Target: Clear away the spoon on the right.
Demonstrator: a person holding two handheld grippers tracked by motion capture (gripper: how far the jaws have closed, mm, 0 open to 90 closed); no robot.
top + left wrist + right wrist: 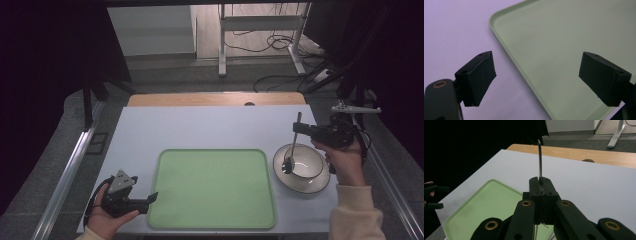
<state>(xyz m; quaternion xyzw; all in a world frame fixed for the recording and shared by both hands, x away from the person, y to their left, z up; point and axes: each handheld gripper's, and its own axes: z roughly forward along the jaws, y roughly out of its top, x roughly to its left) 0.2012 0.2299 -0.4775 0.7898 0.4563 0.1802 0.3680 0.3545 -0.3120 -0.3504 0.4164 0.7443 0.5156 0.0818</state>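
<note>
Spoon [294, 146]: held by the handle, right of centre in the high view; handle up and tilted, the dark spoon end down inside the bowl; in the right gripper view, thin handle [539, 160] rising from between the jaws at centre frame.
Right tool [300, 129]: jaws clamped tight on the spoon handle; gripped in a hand at right edge of the high view, above the bowl's upper rim.
Bowl [311, 161]: white, dark-rimmed; seated on the saucer, lower right of the high view.
Saucer [310, 188]: white, dark-edged; on the tabletop just beside the tray's right edge.
Tray [215, 190]: pale green, rounded corners, bare; lower centre of the high view; corner and rim [499, 37] in the left gripper view.
Left tool [153, 197]: jaws wide apart, nothing between them; lower left of the high view, tips at the tray's left rim.
Tabletop [200, 127]: pale lilac sheet, wooden strip along the far edge.
</note>
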